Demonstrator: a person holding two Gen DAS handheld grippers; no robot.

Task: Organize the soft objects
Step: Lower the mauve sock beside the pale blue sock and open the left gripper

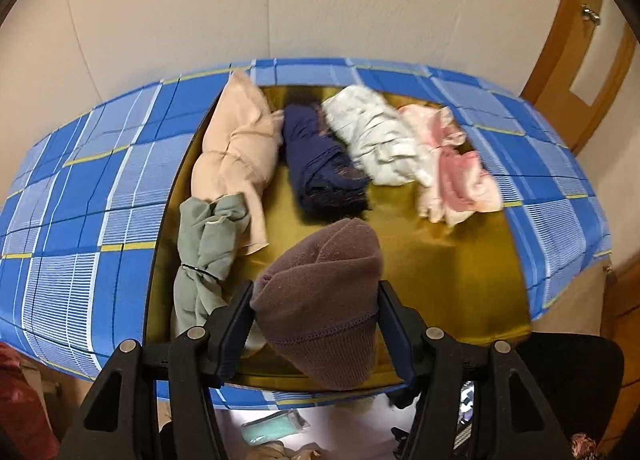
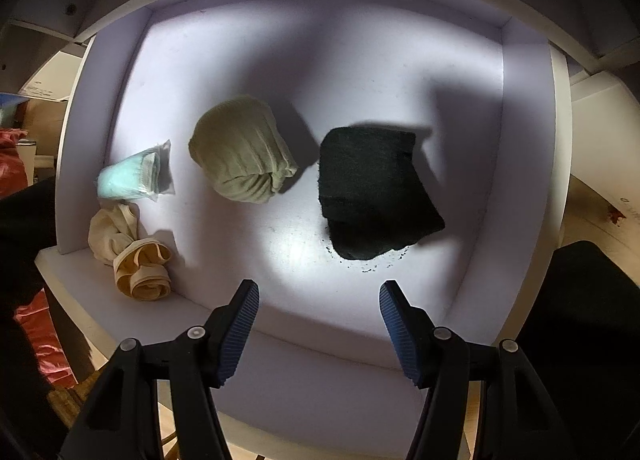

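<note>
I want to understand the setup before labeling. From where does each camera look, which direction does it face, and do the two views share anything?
Left wrist: sits on the left gripper, facing forward over a checked bed toward the wall; its black fingers flank a brown beanie above a gold cloth.
Right wrist: sits on the right gripper, looking down into a white drawer; its fingers are apart and hold nothing.
Shared: the pale green packet, also at the left view's bottom edge.
</note>
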